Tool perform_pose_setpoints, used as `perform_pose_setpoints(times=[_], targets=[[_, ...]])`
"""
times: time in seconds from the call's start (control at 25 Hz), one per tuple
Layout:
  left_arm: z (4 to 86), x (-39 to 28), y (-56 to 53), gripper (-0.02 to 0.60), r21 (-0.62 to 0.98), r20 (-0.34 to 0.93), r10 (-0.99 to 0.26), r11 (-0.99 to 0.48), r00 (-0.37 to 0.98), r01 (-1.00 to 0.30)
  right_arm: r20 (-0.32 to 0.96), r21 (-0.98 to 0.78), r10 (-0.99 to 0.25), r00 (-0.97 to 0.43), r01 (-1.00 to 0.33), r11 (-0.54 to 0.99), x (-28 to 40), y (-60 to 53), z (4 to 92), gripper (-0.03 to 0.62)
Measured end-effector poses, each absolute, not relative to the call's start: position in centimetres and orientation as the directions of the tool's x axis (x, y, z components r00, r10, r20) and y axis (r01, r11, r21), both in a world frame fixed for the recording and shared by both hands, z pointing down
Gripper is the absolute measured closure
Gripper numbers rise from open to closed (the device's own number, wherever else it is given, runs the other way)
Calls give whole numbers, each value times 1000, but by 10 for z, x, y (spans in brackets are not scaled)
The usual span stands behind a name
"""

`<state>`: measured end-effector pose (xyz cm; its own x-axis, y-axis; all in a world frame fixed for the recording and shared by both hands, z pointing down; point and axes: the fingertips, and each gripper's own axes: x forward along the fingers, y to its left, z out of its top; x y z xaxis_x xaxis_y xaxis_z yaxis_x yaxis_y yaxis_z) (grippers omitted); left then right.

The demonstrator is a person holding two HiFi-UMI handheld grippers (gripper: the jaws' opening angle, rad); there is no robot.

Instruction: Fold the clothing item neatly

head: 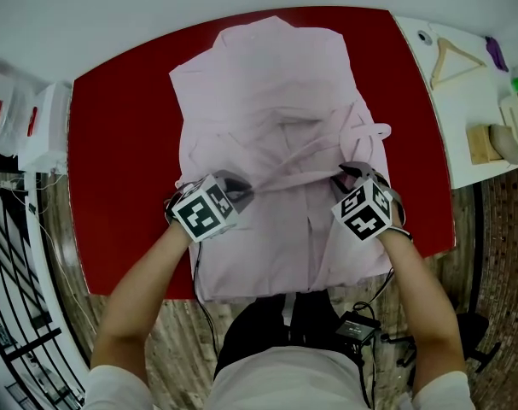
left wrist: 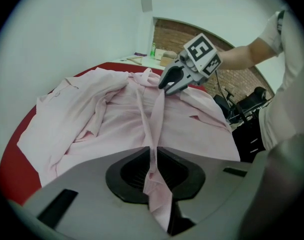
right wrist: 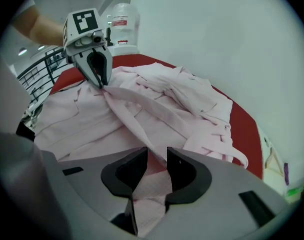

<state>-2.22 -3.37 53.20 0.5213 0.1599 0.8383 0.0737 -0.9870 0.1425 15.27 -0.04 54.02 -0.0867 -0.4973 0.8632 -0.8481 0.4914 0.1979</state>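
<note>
One narrow pink belt [left wrist: 156, 119] drawn in a line between the left hand-held gripper [left wrist: 153, 155] and the right hand-held gripper [right wrist: 157, 159], both angled steeply down over a pale pink garment [head: 259, 84]; left hand-held gripper clamped on the belt, pads pressed together on the strip, a crumpled loose end trailing out behind the jaws; right hand-held gripper parted, jaws standing visibly apart, the belt passing through the gap without being pinched; garment spread wide on a red surface [head: 122, 126], most of it beyond the jaw tips, rumpled folds and lapels directly ahead of both tools, near edge reaching the rim of the surface behind them; loop of pink tie [head: 374, 131] just off the outer side of the right hand-held gripper, resting on the cloth; bare red on the outer side of the left hand-held gripper and again past the right one; further out beyond the right hand-held gripper, well apart from the garment, a white side surface [head: 463, 118] with a wooden hanger [head: 455, 58] lying on it; marker cubes [head: 206, 212] uppermost on each tool in the head view, bare forearms [head: 139, 306] trailing back behind them.
</note>
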Motion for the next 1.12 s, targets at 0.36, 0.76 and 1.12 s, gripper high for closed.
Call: perform_pose_setpoints(times=[0.36, 0.76, 1.12], targets=[[511, -47, -44, 514, 120, 810, 92, -993, 580, -11, 802, 144, -597, -28, -960, 239, 204, 45, 501, 480], [474, -54, -24, 508, 90, 742, 29, -994, 670, -58, 842, 118, -537, 53, -989, 88, 213, 159, 520, 480], [471, -4, 108, 508, 421, 568, 143, -897, 810, -137, 849, 50, -528, 26, -998, 32, 195, 214, 531, 480]])
